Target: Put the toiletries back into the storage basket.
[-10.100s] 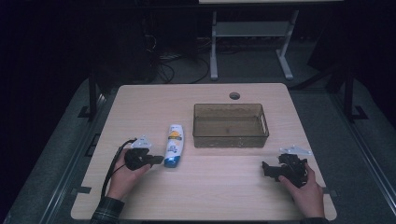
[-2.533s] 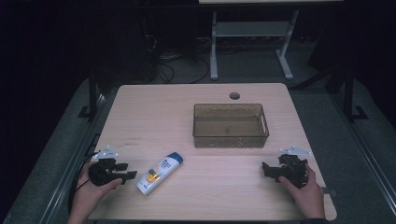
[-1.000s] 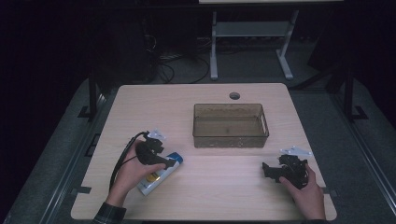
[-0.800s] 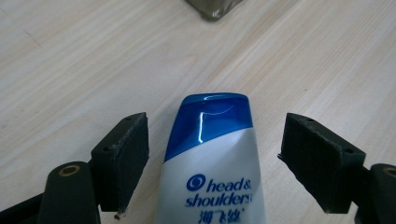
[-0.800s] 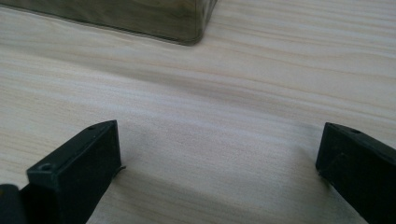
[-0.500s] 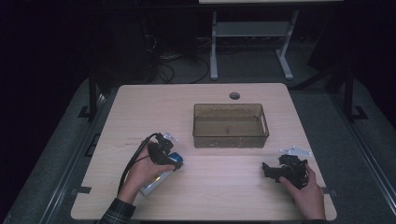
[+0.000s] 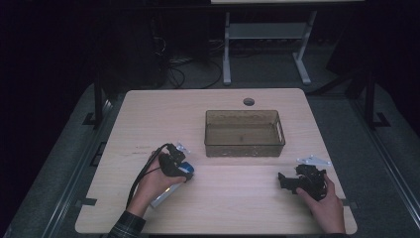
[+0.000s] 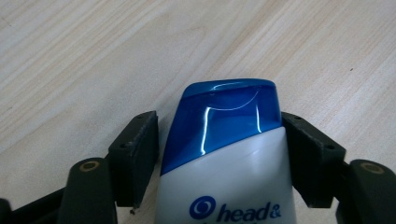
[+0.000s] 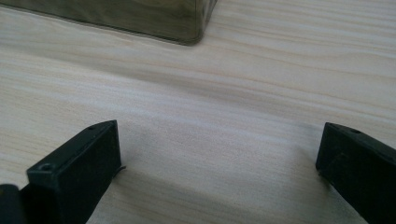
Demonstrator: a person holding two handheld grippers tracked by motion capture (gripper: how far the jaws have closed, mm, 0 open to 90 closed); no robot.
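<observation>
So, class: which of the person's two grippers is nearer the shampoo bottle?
Left. The left gripper has its jaws on either side of the shampoo bottle at the blue cap end. The right gripper rests far across the table, jaws open over bare wood.

White bottle (image 8: 233, 186), blue cap (image 8: 224, 119): blue print "head&" beside round swirl logo, seen in left gripper view; wording cut off at frame's lower edge, rest unreadable. High view: bottle (image 7: 166, 193) too small, print illegible. No other readable text, number or sign on counter (image 7: 237, 198) or brown bin (image 7: 244, 133).
</observation>
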